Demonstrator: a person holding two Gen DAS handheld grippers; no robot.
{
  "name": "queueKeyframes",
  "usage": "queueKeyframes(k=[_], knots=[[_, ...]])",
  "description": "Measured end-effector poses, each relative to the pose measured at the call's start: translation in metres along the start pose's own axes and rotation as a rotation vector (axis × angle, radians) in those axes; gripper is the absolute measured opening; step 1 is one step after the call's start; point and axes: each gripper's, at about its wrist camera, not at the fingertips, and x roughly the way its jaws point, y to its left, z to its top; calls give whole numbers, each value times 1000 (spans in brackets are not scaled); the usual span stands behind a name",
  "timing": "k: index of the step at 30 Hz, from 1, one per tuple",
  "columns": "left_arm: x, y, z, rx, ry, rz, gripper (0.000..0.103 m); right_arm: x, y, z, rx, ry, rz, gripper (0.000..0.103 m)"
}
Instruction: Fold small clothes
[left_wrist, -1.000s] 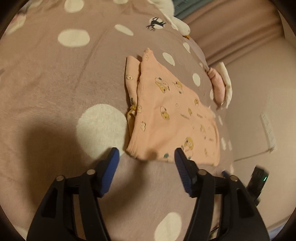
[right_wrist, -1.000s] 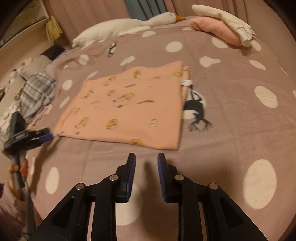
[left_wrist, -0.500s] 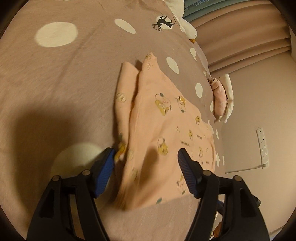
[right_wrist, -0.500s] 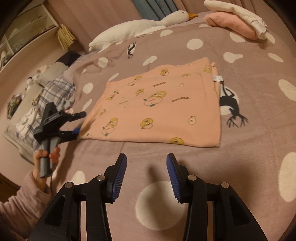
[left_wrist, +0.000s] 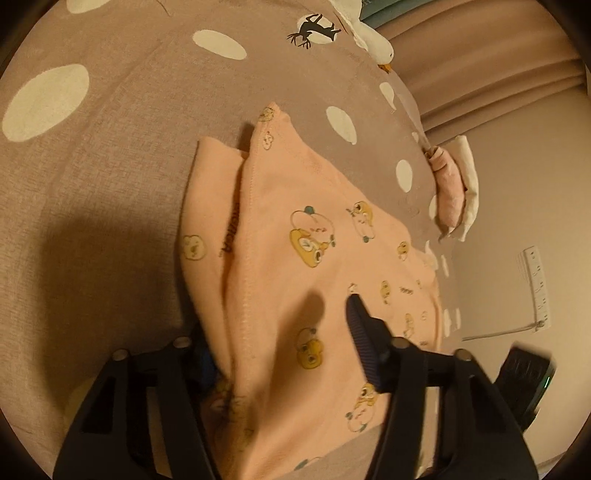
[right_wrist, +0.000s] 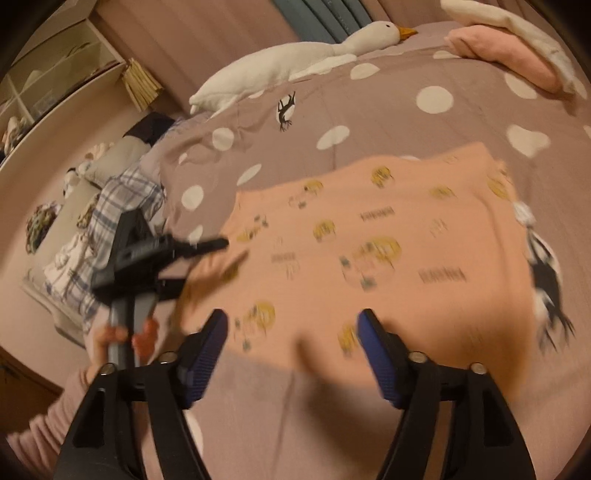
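- The peach garment (left_wrist: 306, 236), printed with small yellow cartoon figures, lies folded on a mauve bedspread (left_wrist: 110, 155) with cream dots. In the left wrist view it fills the centre and lower middle of the frame; in the right wrist view it spreads across the centre and right.
- The left gripper (left_wrist: 280, 354) points down at a slant over the garment's near corner. Its jaws are closing with the fabric edge between them — one finger lies on top of the cloth at lower right of centre, the other is mostly hidden under the raised edge at lower left. Whether the pads already press the cloth I cannot tell.
- In the right wrist view the left gripper sits at the left of the frame, held by a hand (right_wrist: 122, 339) in a pink sleeve (right_wrist: 55, 417), its tips at the garment's left edge.
- The right gripper (right_wrist: 291, 350) points down at a slant toward the garment's near edge at the bottom of its frame. Its jaws are opening — spread wide, nothing between the pads, only bedspread beneath them. That picture is motion-blurred.
- A white goose plush (right_wrist: 295, 62) lies along the top of the right wrist view, with a folded pink and white pile (right_wrist: 509, 48) at upper right.
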Motion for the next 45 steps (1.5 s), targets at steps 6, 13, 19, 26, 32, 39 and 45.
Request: queueKeyframes(k=[6, 13, 19, 26, 32, 39, 45], knots=[[-1, 8, 1, 23, 22, 60, 23, 51, 16, 45, -11, 11, -124, 77], [0, 9, 1, 50, 27, 68, 23, 98, 18, 65, -41, 64, -239, 41], [1, 10, 2, 34, 29, 70, 23, 110, 15, 61, -95, 136, -316, 26], [1, 7, 2, 33, 27, 87, 23, 54, 37, 19, -176, 157, -226, 24], [3, -4, 3, 34, 31, 138, 20, 32, 46, -43, -301, 203, -280, 24], [-17, -42, -2, 110, -23, 136, 11, 10, 23, -24, -172, 167, -116, 24], [-10, -108, -17, 287, -33, 158, 13, -17, -11, -1, 16, 51, 50, 24]])
